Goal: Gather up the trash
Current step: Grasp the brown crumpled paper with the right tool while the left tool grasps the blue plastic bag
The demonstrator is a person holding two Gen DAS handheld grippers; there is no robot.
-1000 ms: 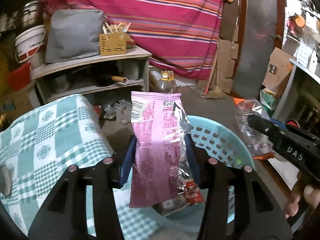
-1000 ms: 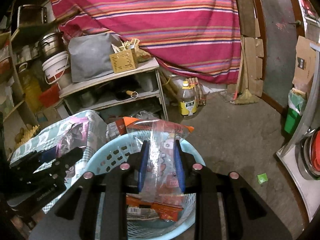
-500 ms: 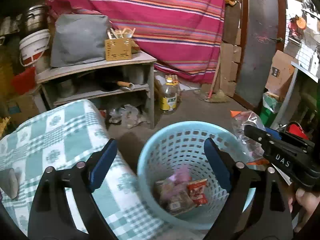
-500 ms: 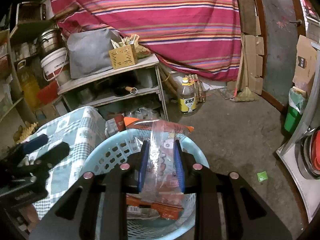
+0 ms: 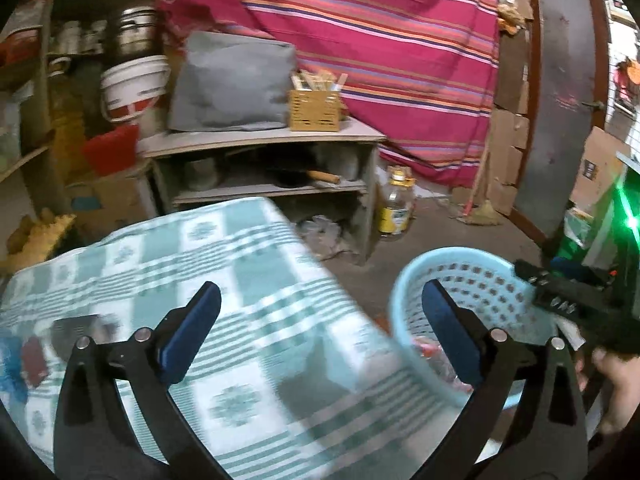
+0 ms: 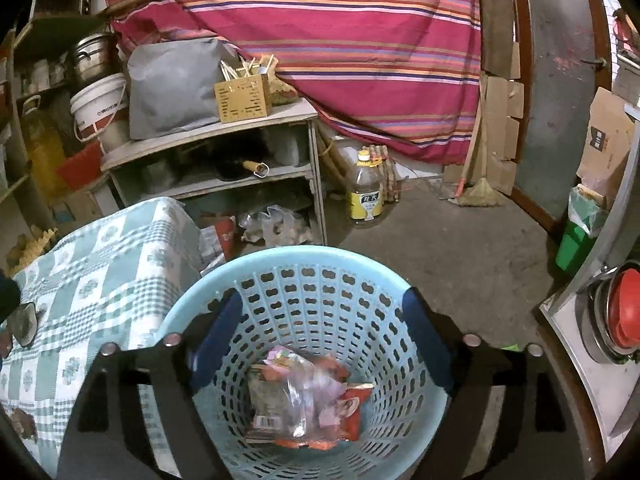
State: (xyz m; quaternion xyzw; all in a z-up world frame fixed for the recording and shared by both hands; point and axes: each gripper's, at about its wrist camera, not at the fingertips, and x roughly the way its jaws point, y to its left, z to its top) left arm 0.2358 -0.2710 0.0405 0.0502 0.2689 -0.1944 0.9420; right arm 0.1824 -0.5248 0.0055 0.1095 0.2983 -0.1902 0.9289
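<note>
A light blue perforated basket [image 6: 320, 258] stands on the floor beside the table and holds several snack wrappers [image 6: 304, 396]. My right gripper [image 6: 326, 340] is open and empty directly above the basket's mouth. My left gripper [image 5: 320, 332] is open and empty over the green checked tablecloth [image 5: 224, 272], with the basket [image 5: 404, 292] at its right. More wrappers [image 5: 28, 356] lie blurred on the cloth at the far left. The right gripper's body [image 5: 568, 300] shows over the basket in the left wrist view.
A grey shelf unit [image 6: 208, 132] with a wooden box, a cushion and a white bucket stands behind the table. An oil bottle [image 6: 364, 192] and loose plastic [image 6: 272, 224] sit on the floor. A green bin [image 6: 576, 240] and a metal counter are at the right.
My left gripper opened and dropped the pink packet into the basket, then swung left over the table. My right gripper opened and its clear wrapper fell into the basket.
</note>
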